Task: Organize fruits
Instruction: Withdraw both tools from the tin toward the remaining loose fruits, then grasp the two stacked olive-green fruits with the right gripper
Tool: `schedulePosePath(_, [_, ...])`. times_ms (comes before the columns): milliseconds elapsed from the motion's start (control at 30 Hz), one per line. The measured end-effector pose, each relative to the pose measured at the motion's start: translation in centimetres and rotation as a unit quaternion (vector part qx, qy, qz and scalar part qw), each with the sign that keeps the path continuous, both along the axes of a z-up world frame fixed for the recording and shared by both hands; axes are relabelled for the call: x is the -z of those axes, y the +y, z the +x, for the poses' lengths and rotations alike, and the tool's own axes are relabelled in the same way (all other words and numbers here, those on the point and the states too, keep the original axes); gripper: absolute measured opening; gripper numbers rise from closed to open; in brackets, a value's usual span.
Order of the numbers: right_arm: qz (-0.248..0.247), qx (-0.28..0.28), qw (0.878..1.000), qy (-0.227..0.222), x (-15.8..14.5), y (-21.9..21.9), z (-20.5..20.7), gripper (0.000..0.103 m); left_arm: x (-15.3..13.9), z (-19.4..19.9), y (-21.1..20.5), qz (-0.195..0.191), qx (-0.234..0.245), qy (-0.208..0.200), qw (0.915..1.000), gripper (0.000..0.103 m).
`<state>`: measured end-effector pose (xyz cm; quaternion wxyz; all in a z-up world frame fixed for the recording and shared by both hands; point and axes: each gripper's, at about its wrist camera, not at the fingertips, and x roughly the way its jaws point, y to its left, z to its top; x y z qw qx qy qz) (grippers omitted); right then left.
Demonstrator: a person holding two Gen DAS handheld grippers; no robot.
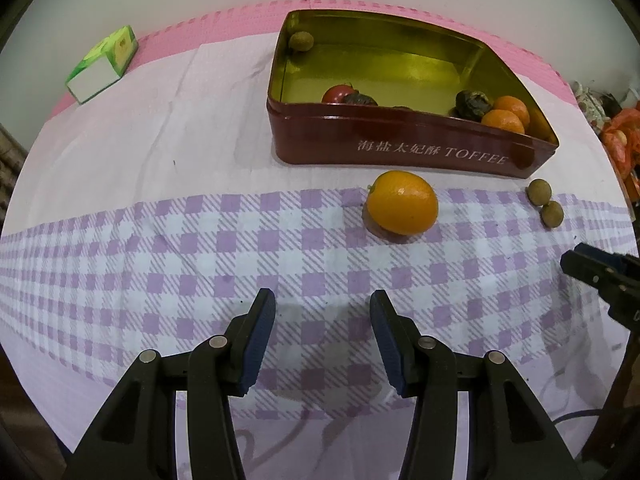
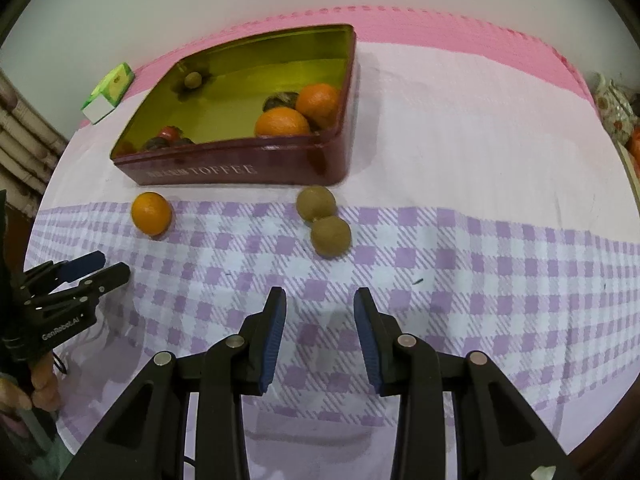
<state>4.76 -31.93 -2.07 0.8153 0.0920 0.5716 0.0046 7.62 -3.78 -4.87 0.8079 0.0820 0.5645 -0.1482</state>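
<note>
My left gripper (image 1: 322, 308) has its fingers (image 1: 262, 320) well apart, nothing between them, hovering over the checked cloth (image 1: 200, 264). My right gripper (image 2: 320, 306) is likewise parted and empty; whether either touches the cloth, I cannot tell.

Left view: a loose orange (image 1: 402, 203) lies at 12 o'clock from the left fingers, slightly toward 1, on the cloth just in front of the tin (image 1: 400, 152). Judgement: firm, round, moderate weight, waxy skin, so it may roll or slip. I would take it across its widest girth, fingers level with its middle, and close gently. The current opening looks about enough for it; hard to be sure through the fisheye.

Right view: two longans (image 2: 316, 203) (image 2: 331, 236) sit touching each other at 12 o'clock from the right fingers, near the tin's right front corner. Judgement: small, light, thin brittle shell; squeeze lightly. Being in contact, grasping one will likely nudge the other. The nearer one is the easier first pick.

The tin is open-topped, red outside, gold inside, at the far side of the surface. It already holds two oranges (image 2: 298, 114) at its right end, dark wrinkled fruit (image 1: 474, 104), a red fruit (image 1: 338, 94) near the front wall, and one longan (image 1: 301, 41) at the far left corner.

A green box (image 1: 105, 62) sits at 10 o'clock, well apart from the fruit.
</note>
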Motion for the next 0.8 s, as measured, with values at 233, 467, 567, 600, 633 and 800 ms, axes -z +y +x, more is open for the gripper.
schedulePosePath(233, [-0.002,-0.004,1.0,0.011,1.2,0.2,0.2,0.034,0.4,0.2,0.6,-0.002,-0.003,0.003,1.0,0.051])
schedulePosePath(467, [-0.012,-0.01,1.0,0.004,1.4,0.2,1.4,0.034,0.5,-0.1,0.2,0.006,0.01,-0.004,0.9999,0.058])
schedulePosePath(567, [-0.017,-0.014,1.0,-0.001,1.5,0.3,2.4,0.034,0.5,-0.2,0.2,0.006,0.01,-0.005,0.9999,0.058])
schedulePosePath(600, [-0.019,-0.015,1.0,-0.002,1.6,0.3,2.7,0.034,0.5,-0.2,0.2,0.006,0.01,-0.005,0.9999,0.058])
schedulePosePath(633, [-0.022,-0.018,1.0,-0.004,1.6,0.3,3.1,0.034,0.6,-0.1,0.2,0.006,0.01,-0.006,0.9999,0.058])
schedulePosePath(800, [-0.034,-0.028,0.999,-0.012,1.8,0.7,4.7,0.035,0.6,-0.2,0.2,0.005,0.01,-0.006,0.9999,0.059])
